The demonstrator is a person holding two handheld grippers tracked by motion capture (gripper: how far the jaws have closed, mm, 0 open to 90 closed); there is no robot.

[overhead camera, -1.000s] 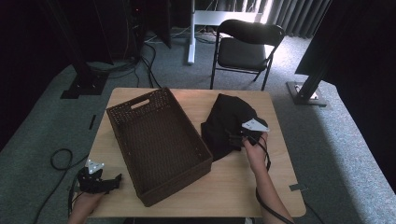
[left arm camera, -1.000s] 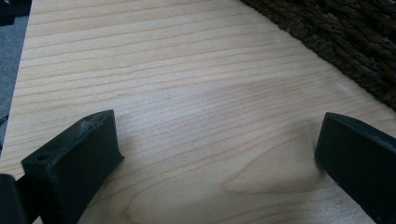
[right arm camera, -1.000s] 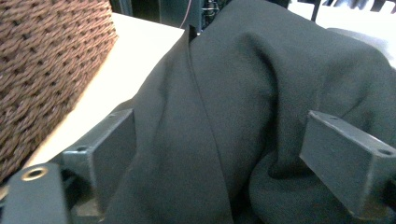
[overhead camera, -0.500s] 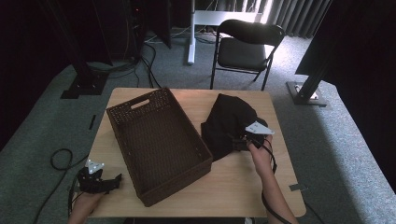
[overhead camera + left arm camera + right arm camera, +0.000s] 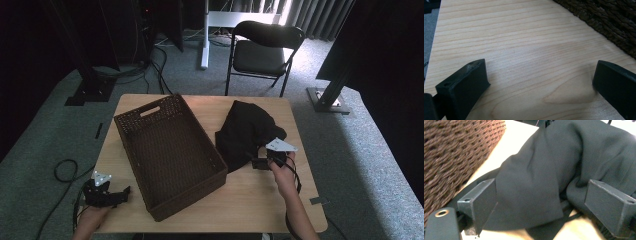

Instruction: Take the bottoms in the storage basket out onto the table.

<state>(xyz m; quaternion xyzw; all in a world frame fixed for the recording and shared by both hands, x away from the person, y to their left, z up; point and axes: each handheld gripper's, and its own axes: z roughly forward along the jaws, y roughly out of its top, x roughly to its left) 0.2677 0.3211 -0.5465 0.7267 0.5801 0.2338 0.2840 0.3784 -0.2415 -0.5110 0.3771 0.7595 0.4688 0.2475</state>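
A crumpled black garment (image 5: 247,131) lies on the right half of the wooden table (image 5: 260,195). My right gripper (image 5: 261,163) is at the garment's near edge, open, with a fold of the black cloth (image 5: 536,187) between its spread jaws. A dark brown wicker basket (image 5: 167,150) stands in the middle, empty inside. My left gripper (image 5: 122,192) rests at the table's near left corner, open, with bare wood (image 5: 536,75) between its jaws and the basket wall (image 5: 609,22) just ahead.
A black folding chair (image 5: 262,52) stands beyond the table's far edge. Cables (image 5: 65,170) trail on the grey carpet to the left. Dark stands and a metal base (image 5: 327,102) flank the table. Bare wood runs along the near edge.
My right gripper has slid toward me along the garment to its near edge. The left gripper has stayed put.
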